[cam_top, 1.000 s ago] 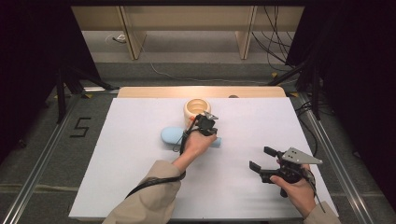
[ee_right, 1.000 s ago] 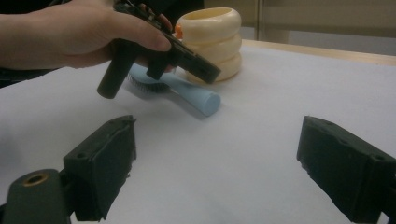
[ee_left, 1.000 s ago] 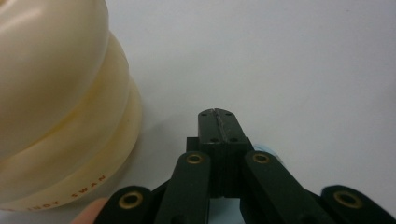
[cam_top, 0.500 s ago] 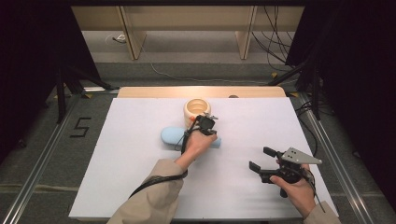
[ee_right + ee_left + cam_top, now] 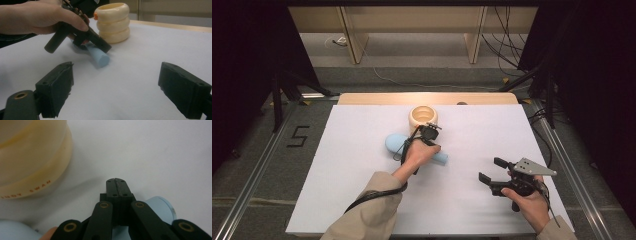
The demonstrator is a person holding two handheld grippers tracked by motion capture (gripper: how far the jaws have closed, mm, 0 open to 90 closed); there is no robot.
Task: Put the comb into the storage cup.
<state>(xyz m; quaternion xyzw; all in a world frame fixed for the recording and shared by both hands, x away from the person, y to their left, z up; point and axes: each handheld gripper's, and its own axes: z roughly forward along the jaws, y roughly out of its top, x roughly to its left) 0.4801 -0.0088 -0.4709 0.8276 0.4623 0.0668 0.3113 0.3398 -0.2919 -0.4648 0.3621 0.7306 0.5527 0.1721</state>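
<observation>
Covering the wide counter point(image 5: 362, 200) from the centre to the lower edge of the high view: one white sheet, a plain bed for the work. Standing upper centre: one cream ribbed plastic pot point(image 5: 423, 118), three rings high, mouth up, likely to receive things. Lying just below and touching nothing else: one pale blue cylinder point(image 5: 393, 143), on its side. Hovering over it, left gripper point(image 5: 429, 132), jaws pressed together, empty. Waiting lower right, right gripper point(image 5: 492, 172), jaws wide apart, empty. Two grippers counted.
</observation>
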